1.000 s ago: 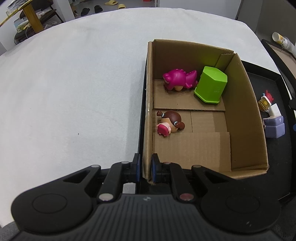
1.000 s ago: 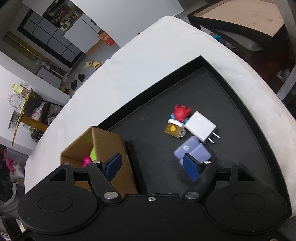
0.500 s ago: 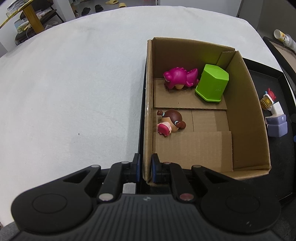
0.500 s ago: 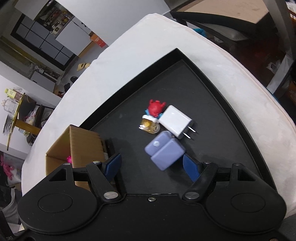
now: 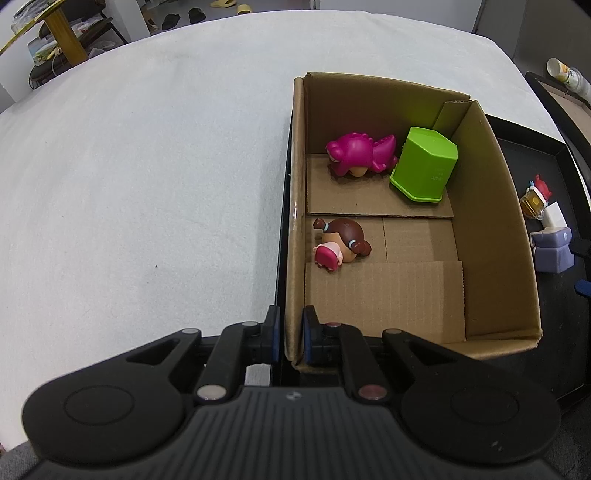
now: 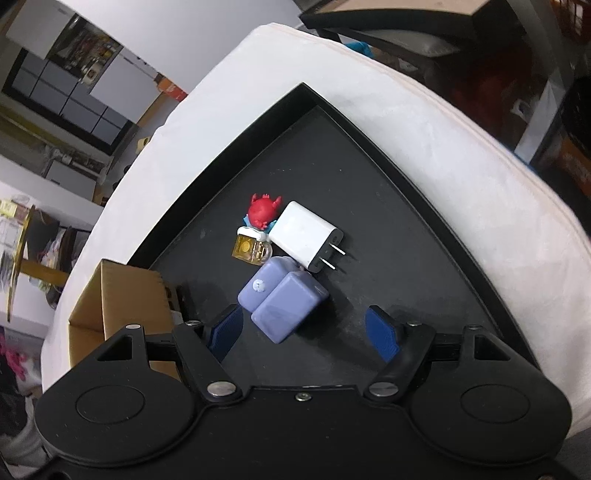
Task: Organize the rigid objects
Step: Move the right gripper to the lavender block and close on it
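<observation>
My left gripper [image 5: 290, 338] is shut on the near left wall of the cardboard box [image 5: 295, 221]. Inside the box lie a pink dinosaur toy [image 5: 360, 153], a green block [image 5: 424, 166] and a brown-haired doll [image 5: 341, 240]. On the black tray [image 6: 388, 155] sit a purple block [image 6: 284, 301], a white charger plug [image 6: 306, 234], a red figure [image 6: 263, 210] and a small yellow mug [image 6: 249, 249]. My right gripper [image 6: 304, 332] stands open just above the tray. The purple block lies just ahead of its blue fingertips, nearer the left one.
The tray and box rest on a white-covered table [image 5: 147, 166]. Shelves and a stand [image 5: 59, 40] are beyond the far edge. The box [image 6: 118, 306] sits left of the right gripper. A dark table [image 6: 406, 22] stands past the tray's far corner.
The right gripper has come down and closer to the tray; the purple block now lies between and just ahead of its fingers. The left gripper keeps its grip on the box wall.
</observation>
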Action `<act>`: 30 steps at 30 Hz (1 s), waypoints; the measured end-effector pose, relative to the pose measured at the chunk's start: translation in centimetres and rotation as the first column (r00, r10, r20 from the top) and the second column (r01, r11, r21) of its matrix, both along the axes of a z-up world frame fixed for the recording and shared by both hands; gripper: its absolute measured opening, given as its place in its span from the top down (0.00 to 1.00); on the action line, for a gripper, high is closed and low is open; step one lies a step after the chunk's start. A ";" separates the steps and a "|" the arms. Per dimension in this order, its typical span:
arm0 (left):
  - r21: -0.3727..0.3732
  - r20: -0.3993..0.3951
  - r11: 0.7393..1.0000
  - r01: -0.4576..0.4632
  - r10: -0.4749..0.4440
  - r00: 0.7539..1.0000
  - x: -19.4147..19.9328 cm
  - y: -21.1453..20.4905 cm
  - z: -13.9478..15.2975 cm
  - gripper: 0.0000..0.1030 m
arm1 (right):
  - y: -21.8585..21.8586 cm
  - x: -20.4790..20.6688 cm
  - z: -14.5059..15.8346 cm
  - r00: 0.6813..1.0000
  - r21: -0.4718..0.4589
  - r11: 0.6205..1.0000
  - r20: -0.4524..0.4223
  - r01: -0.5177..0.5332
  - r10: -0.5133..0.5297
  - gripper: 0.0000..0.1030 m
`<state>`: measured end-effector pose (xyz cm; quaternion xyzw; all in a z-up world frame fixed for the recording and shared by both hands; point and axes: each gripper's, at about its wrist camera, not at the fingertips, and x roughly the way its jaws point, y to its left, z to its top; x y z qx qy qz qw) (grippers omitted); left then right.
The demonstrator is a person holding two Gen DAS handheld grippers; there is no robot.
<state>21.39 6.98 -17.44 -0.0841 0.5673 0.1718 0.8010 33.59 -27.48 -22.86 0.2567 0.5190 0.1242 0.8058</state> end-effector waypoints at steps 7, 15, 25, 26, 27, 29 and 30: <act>0.002 0.001 1.000 0.000 0.000 1.000 0.0 -0.1 0.0 0.90 | 2.1 1.1 0.3 1.000 -0.040 0.999 0.010 -0.028 0.029 0.29; 0.001 0.005 1.000 0.003 -0.003 1.000 0.0 -0.3 0.0 0.90 | 6.0 2.4 1.1 0.984 -0.241 0.956 0.025 -0.167 0.178 0.28; -0.006 0.011 1.000 0.006 -0.006 1.000 0.0 -0.3 0.2 0.90 | 8.3 1.9 0.5 0.944 -0.428 0.855 0.011 -0.293 0.329 0.56; -0.007 0.011 1.000 0.007 -0.006 1.000 0.0 -0.3 0.2 0.90 | 8.3 1.7 0.6 0.944 -0.424 0.856 0.014 -0.294 0.331 0.57; -0.007 0.011 1.000 0.007 -0.007 1.000 0.0 -0.3 0.2 0.90 | 8.2 1.5 0.9 0.944 -0.419 0.860 0.022 -0.291 0.330 0.58; -0.008 0.012 1.000 0.007 -0.007 1.000 -0.1 -0.3 0.2 0.90 | 8.1 1.3 1.2 0.947 -0.407 0.869 0.025 -0.282 0.319 0.58; -0.010 0.013 1.000 0.005 -0.005 1.000 -0.1 -0.2 0.2 0.90 | 7.9 1.3 1.3 0.950 -0.396 0.875 0.024 -0.277 0.311 0.58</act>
